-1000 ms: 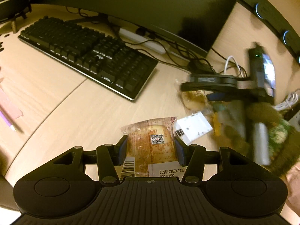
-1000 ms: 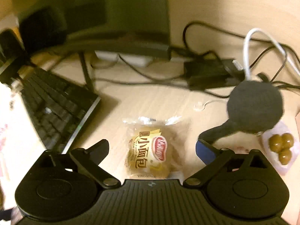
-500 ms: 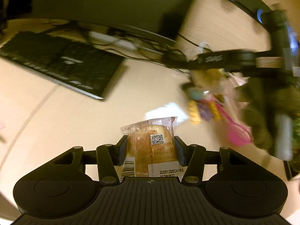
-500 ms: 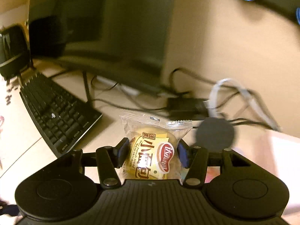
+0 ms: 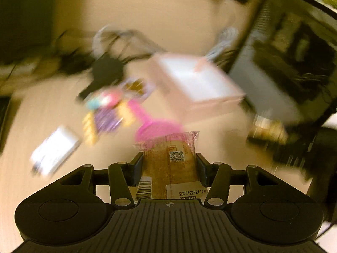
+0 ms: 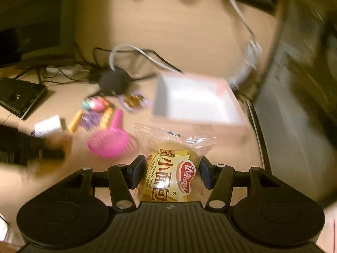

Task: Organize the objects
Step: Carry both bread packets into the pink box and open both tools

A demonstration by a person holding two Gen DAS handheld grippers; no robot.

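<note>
Clear-plastic wrapped buns sit clamped in both grippers, one in the left gripper [image 5: 169,164], one in the right gripper [image 6: 171,169], probably for dropping into the open white box [image 6: 195,103] ahead.

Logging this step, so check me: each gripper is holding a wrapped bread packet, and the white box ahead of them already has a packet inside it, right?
Not quite. The white box looks empty in the right wrist view. The left gripper and right gripper each hold a bread packet.

Keyboard [image 6: 20,97], tangled cables [image 6: 134,51], desk [image 6: 189,31]
</note>
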